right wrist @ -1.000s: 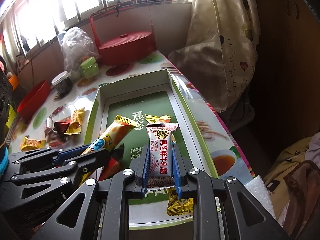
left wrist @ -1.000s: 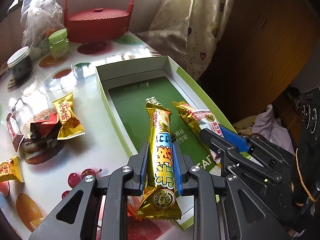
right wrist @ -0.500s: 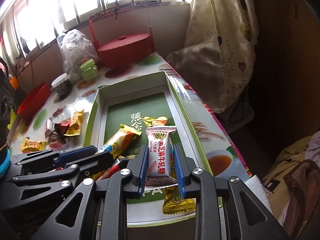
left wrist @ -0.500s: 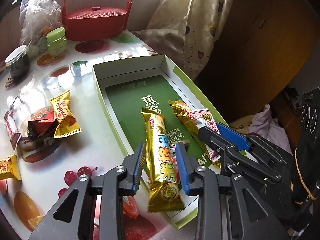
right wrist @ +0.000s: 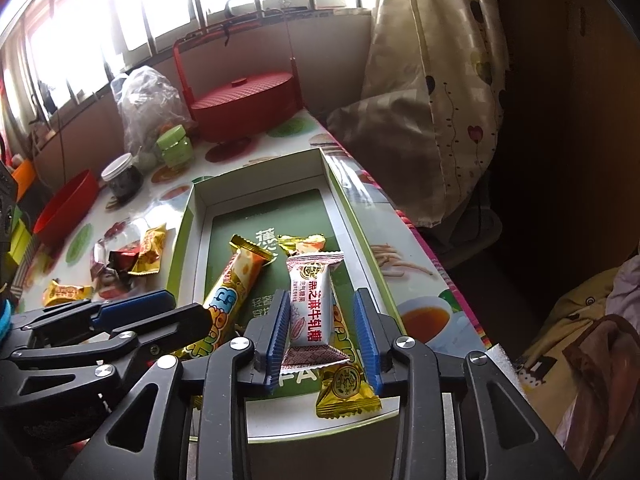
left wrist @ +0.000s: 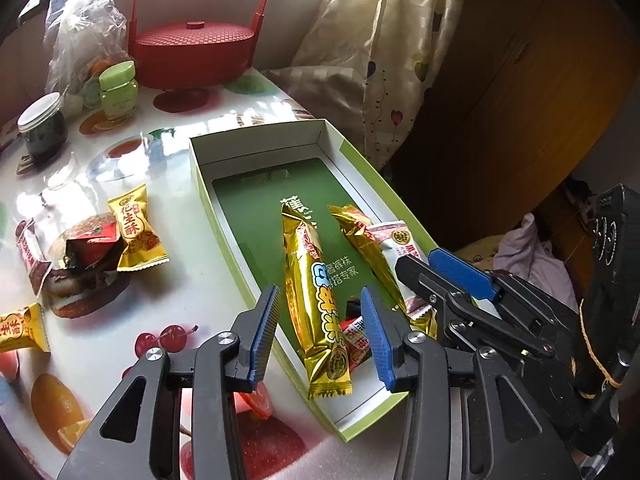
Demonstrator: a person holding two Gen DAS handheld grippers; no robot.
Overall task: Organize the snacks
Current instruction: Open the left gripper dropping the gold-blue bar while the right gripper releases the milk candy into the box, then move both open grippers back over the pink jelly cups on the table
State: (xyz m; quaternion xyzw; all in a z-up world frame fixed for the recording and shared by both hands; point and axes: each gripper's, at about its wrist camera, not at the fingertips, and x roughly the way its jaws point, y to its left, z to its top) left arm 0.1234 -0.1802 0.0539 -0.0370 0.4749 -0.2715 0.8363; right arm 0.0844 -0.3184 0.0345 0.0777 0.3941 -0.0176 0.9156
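Left claw [left wrist: 320, 336]: I see jaws just spread, free of the long gold bar [left wrist: 316, 300].
Right claw [right wrist: 322, 332]: just spread, white nougat packet [right wrist: 310, 312] loose between.
Hidden: red wrapper [left wrist: 356, 338] beneath bar, unreadable.

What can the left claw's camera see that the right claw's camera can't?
Only the left view: cherries printed on the table, and dark wood panels.

Only the right view: bright windows, a red bowl and a printed teacup.

Both: the green box holding the gold bar and white candy, the red basket, the curtain, and both claws, left and right, just opened over their snacks.
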